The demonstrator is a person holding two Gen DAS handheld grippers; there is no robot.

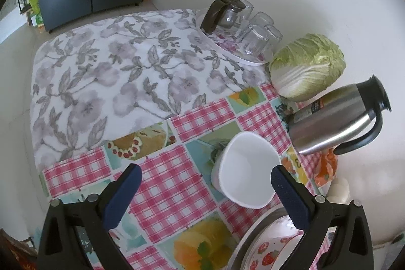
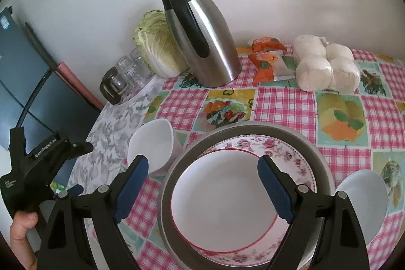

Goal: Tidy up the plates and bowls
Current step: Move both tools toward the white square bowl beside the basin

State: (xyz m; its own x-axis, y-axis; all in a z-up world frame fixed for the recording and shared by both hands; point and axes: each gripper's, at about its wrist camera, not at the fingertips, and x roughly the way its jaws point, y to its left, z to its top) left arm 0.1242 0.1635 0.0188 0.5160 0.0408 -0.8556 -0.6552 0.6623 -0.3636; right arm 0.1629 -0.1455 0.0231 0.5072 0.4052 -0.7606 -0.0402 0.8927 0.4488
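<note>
Plates sit stacked at lower centre of the right wrist view: a smooth white plate with a thin red rim (image 2: 222, 196) lies on a floral plate (image 2: 291, 156), both inside a round grey tray (image 2: 255, 128). Going left to right there, a person's hand (image 2: 21, 232) at lower left holds the left gripper (image 2: 73, 190), whose jaws this view does not show clearly; next comes a glossy white bowl (image 2: 154, 143) with softly squared sides, just beside the tray's left rim; then the right gripper (image 2: 202, 189), jaws spread wide and empty over the plates; then a second white bowl (image 2: 364, 196) at the tray's right.

In the left wrist view the left gripper (image 1: 206, 194) has its jaws wide apart with nothing between them. Open grey-flowered cloth (image 1: 106, 72) fills the left of the counter (image 1: 192, 194), the white bowl (image 1: 248, 168) stands centre-right, and a strawberry-patterned bowl (image 1: 265, 252) peeks in at the bottom. Behind stand upturned glasses (image 1: 255, 37), a cabbage (image 1: 308, 65) and a steel jug (image 1: 336, 115) near the wall edge
</note>
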